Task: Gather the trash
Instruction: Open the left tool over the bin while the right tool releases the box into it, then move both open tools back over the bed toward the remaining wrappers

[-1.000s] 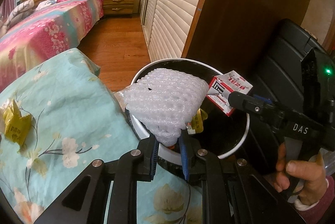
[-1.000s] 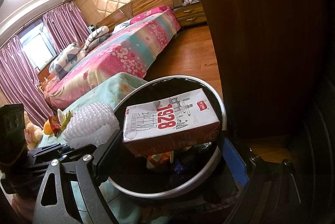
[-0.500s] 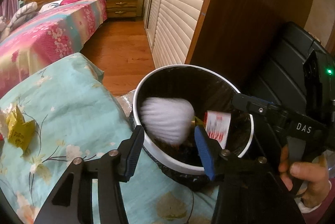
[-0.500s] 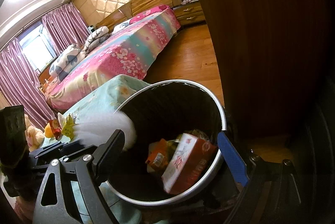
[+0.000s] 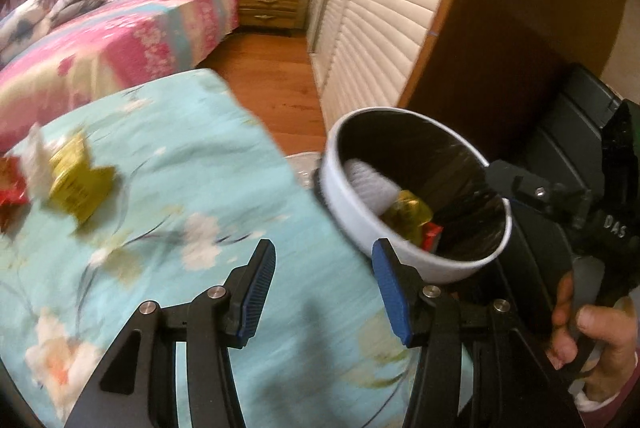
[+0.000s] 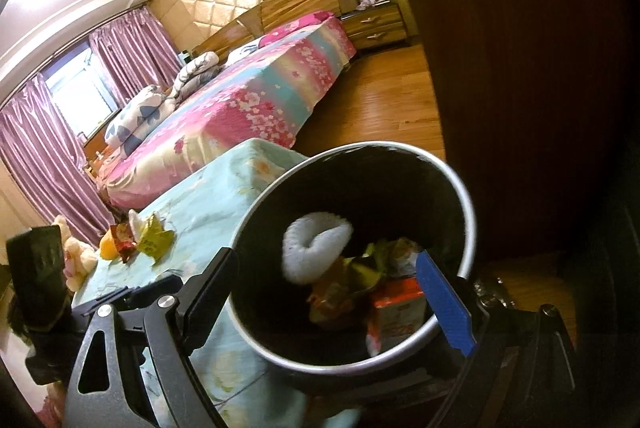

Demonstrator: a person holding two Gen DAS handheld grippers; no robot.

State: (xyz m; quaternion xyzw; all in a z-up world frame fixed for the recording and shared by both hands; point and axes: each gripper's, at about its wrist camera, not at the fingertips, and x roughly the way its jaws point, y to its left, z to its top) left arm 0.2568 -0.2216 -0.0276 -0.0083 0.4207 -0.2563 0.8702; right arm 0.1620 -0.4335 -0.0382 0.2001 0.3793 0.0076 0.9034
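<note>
Left gripper – jaws parted, empty – has the yellow wrapper up-left on the floral cloth; right gripper, wide open and empty, hovers over the trash bin

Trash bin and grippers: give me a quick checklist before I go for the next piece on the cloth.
1. Left gripper empty, jaws apart: ok.
2. Right gripper empty, jaws wide apart: ok.
3. White foam net down inside the trash bin: ok.
4. Red and white carton inside the bin, below the rim: ok.
5. Trash left on the floral cloth: not ok; a yellow wrapper and a red wrapper lie there.
6. Exact shape of the yellow wrapper for a grasp: cannot tell, blurred in the left wrist view.
</note>
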